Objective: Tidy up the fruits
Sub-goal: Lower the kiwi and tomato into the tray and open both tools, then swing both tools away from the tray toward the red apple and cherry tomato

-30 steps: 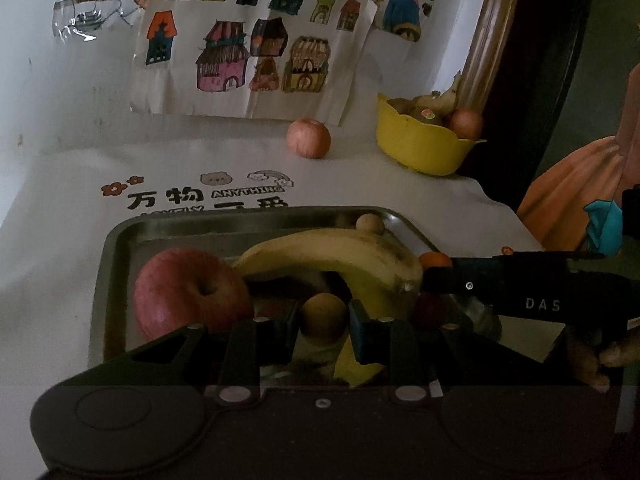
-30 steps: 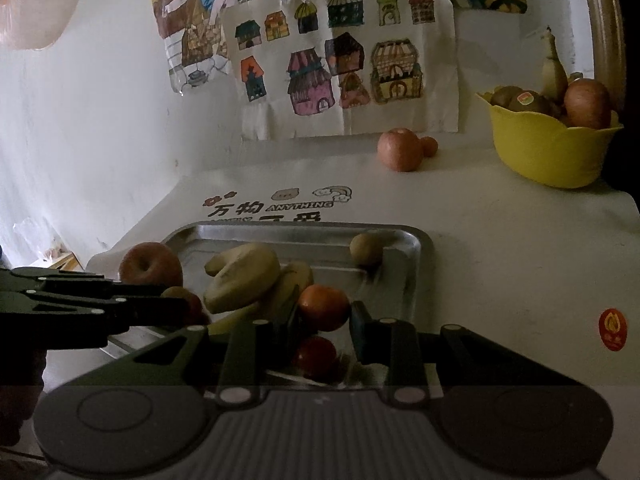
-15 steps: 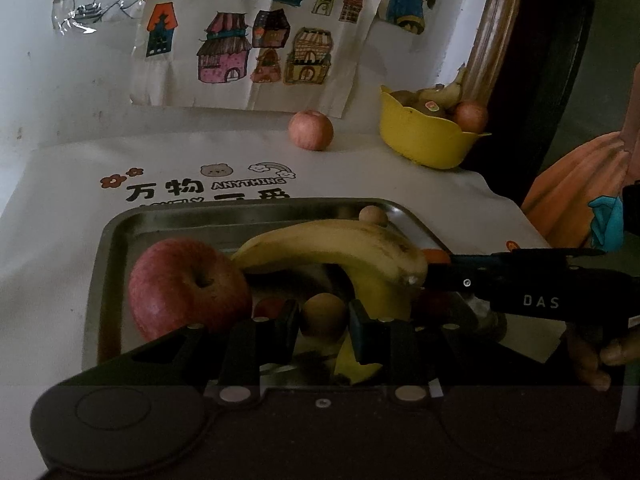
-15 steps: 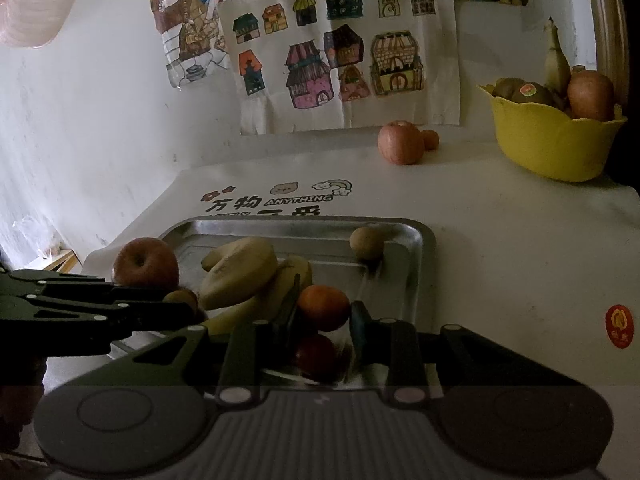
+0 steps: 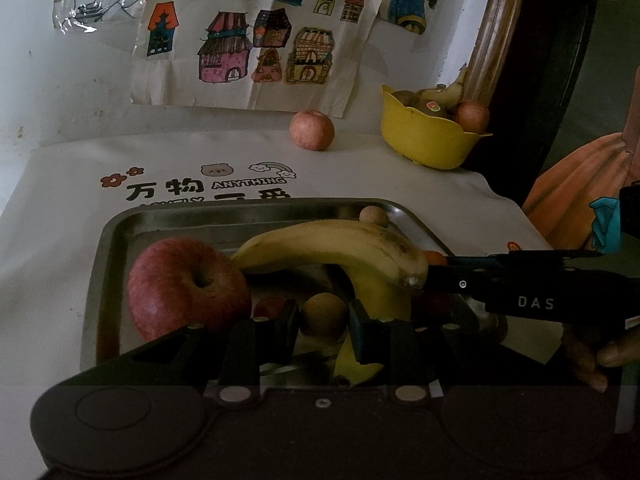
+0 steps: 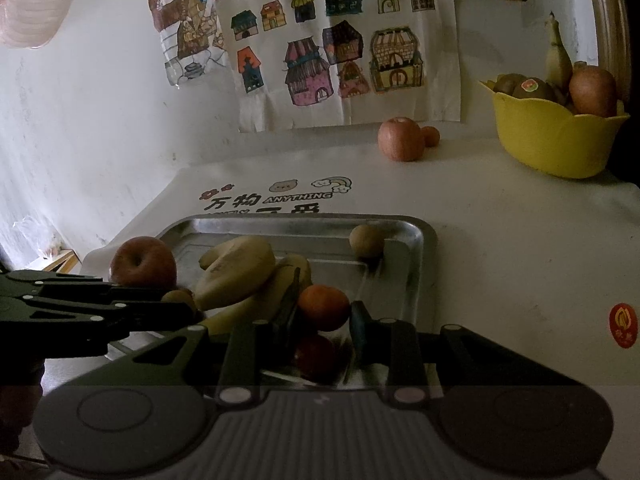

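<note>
Dim, shadowy foreground — brighter wall, fisheye-bent edges.

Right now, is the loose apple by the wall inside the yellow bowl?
No, the loose apple sits on the white cloth left of the yellow bowl, clearly apart from it.
</note>
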The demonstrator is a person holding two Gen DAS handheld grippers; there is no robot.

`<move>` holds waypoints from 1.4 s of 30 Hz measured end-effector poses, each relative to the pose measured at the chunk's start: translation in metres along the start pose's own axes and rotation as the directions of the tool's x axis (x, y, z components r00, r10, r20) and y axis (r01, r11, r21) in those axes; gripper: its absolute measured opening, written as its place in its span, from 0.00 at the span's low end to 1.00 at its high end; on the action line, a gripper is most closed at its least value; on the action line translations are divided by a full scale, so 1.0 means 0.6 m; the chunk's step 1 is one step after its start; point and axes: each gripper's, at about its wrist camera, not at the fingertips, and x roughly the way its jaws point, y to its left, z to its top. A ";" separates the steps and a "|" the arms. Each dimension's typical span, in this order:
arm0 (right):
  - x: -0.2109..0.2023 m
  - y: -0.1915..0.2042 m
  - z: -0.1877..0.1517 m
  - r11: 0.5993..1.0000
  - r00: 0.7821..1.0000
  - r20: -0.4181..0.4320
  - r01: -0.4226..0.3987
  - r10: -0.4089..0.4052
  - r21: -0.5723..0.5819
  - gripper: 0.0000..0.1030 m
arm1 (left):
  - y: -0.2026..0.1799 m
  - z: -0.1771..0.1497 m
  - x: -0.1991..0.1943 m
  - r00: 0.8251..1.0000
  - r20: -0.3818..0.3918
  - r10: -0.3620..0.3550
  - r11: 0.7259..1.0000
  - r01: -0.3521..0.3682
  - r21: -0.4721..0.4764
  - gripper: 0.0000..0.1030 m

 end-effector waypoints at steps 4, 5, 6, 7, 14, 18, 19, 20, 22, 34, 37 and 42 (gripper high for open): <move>0.006 -0.002 -0.002 1.000 1.000 -0.004 -0.001 0.001 0.006 0.31 | 0.001 0.000 0.002 1.000 0.001 -0.001 1.000 0.001 -0.004 0.28; 0.008 -0.002 -0.002 1.000 1.000 -0.005 0.000 0.000 0.008 0.31 | 0.001 0.000 0.002 1.000 0.002 -0.002 1.000 0.002 -0.006 0.28; 0.010 -0.003 -0.003 1.000 1.000 -0.006 0.001 -0.001 0.009 0.32 | 0.001 0.000 0.003 1.000 0.003 -0.003 1.000 0.003 -0.006 0.28; 0.012 -0.004 -0.003 1.000 1.000 -0.007 0.003 -0.002 0.010 0.33 | 0.002 0.000 0.004 1.000 0.003 -0.005 1.000 0.005 -0.008 0.28; 0.018 -0.007 -0.001 1.000 1.000 0.000 0.015 -0.015 0.022 0.47 | 0.005 0.000 0.006 1.000 0.014 -0.021 0.999 0.022 -0.027 0.39; 0.016 -0.009 0.001 0.999 0.999 0.013 0.032 -0.033 0.027 0.62 | 0.002 0.003 0.004 0.999 0.022 -0.025 0.999 0.025 -0.024 0.47; 0.015 -0.009 0.001 0.999 0.999 0.018 0.040 -0.040 0.027 0.68 | 0.001 0.003 0.002 0.999 0.027 -0.024 0.999 0.024 -0.024 0.52; 0.014 -0.010 0.002 0.999 0.999 0.021 0.046 -0.047 0.026 0.70 | 0.001 0.004 0.001 0.999 0.033 -0.022 0.999 0.023 -0.025 0.59; 0.011 -0.010 0.003 0.998 0.998 0.029 0.057 -0.057 0.023 0.78 | 0.001 0.006 -0.004 0.999 0.048 -0.019 0.999 0.020 -0.028 0.68; 0.004 -0.017 0.029 0.997 0.995 0.067 0.071 -0.073 0.033 0.99 | -0.001 0.059 -0.022 0.986 0.162 0.025 1.000 -0.022 -0.016 0.96; 0.010 -0.020 0.039 0.996 0.994 0.064 0.083 -0.085 0.036 0.99 | -0.001 0.072 -0.015 0.985 0.169 0.039 0.999 -0.037 -0.011 0.98; 0.023 -0.023 0.054 0.995 0.994 0.061 0.094 -0.096 0.037 1.00 | 0.003 0.092 0.004 0.984 0.170 0.052 0.999 -0.052 -0.005 0.99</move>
